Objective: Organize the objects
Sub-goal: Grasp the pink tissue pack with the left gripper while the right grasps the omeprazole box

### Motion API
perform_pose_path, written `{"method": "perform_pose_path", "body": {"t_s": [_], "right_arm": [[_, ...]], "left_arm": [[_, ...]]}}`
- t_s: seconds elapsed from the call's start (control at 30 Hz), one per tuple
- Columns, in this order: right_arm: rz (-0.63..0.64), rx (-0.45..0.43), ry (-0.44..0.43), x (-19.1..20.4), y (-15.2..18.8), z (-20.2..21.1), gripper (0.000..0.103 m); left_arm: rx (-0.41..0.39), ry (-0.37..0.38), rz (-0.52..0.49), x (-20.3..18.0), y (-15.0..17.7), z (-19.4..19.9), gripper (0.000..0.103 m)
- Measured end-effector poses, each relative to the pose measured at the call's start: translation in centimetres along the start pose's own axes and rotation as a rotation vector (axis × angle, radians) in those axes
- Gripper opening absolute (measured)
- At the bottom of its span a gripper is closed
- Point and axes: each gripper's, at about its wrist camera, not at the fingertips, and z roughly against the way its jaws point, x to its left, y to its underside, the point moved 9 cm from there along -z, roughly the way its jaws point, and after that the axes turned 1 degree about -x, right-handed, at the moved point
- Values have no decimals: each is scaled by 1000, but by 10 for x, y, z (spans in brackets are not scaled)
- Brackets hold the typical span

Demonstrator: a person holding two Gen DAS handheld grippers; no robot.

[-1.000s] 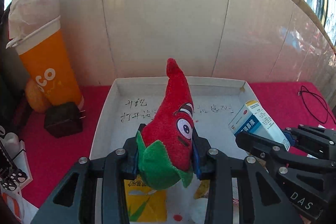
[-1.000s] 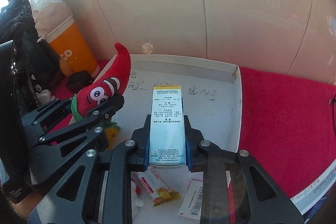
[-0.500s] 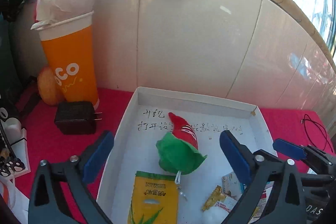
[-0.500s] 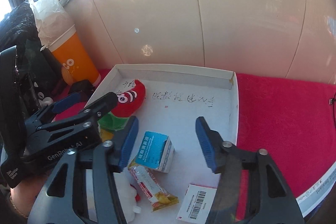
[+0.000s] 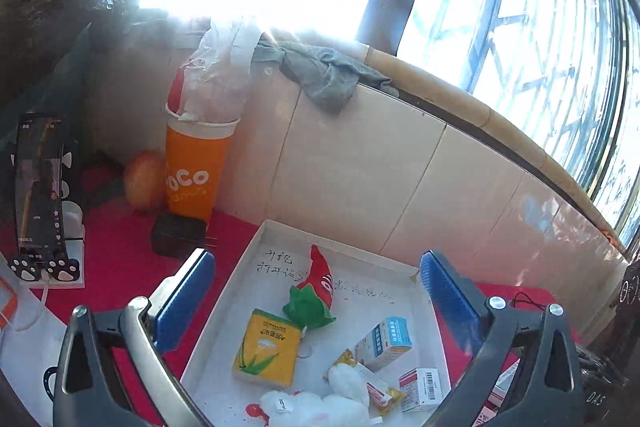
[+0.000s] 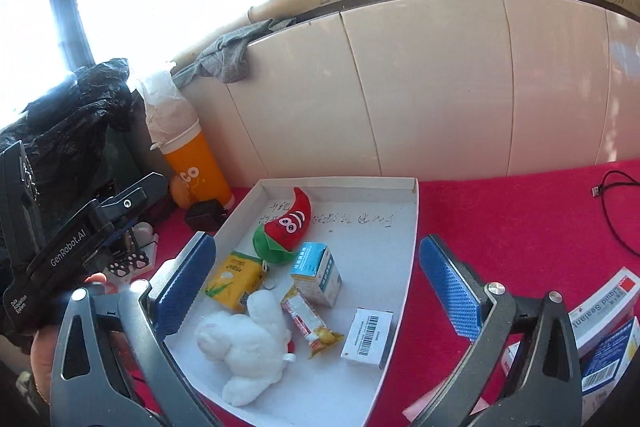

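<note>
A white tray (image 5: pixel 240 291) (image 6: pixel 408 227) on the red cloth holds a red chili plush (image 5: pixel 320 275) (image 6: pixel 294 219), a blue-and-white medicine box (image 5: pixel 386 341) (image 6: pixel 318 273), a yellow packet (image 5: pixel 268 347) (image 6: pixel 234 279), a white plush rabbit (image 6: pixel 248 343) and a barcode box (image 6: pixel 368 337). My left gripper (image 5: pixel 316 257) hangs open above the tray's near-left part, nothing between its blue pads. My right gripper (image 6: pixel 317 239) is above the tray's near side. Its jaws are opening wide and the medicine box lies free below them.
An orange cup (image 5: pixel 192 175) and a black charger (image 5: pixel 178 235) stand left of the tray by the tiled wall. A phone on a stand (image 5: pixel 38 195) is further left. Boxes (image 6: pixel 600 311) and a black cable (image 6: pixel 616 207) lie on the cloth at right.
Both grippers let go: the chili plush and the medicine box dropped into the tray. Both jaws spread wide, and both hands drew back and upward from the tray.
</note>
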Motion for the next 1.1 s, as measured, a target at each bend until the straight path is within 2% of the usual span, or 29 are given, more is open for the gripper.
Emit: {"method": "perform_pose_path", "body": {"t_s": [0.1,0.2,0.33,0.43,0.53,0.6,0.67,0.73,0.83,0.9,0.97,1.1], "right_arm": [[17,-97,-2,-7,-4,44,103],[15,-209,35,-28,-15,91,103],[-18,-375,136,-74,-35,165,103],[-84,-433,237,-120,-41,213,103],[-115,-393,308,-160,-34,232,103],[-109,-317,345,-182,-19,232,103],[-128,-204,362,-200,7,216,103],[-187,-89,338,-214,41,197,103],[-303,39,295,-225,84,162,103],[-374,80,313,-230,99,144,103],[-436,95,374,-236,106,133,103],[-476,113,485,-239,108,112,103]], "left_arm": [[-8,52,-7,-16,8,19,103],[2,79,-38,-32,9,26,103],[-47,127,-81,-56,4,42,103],[-51,203,-144,-84,12,47,103],[2,258,-201,-113,33,41,103],[61,282,-243,-131,52,34,103],[134,296,-296,-148,77,26,103],[206,317,-349,-163,103,20,103],[263,331,-415,-177,131,16,103],[281,324,-444,-180,141,15,103],[288,311,-452,-177,145,14,103],[306,283,-422,-167,146,8,103]]}}
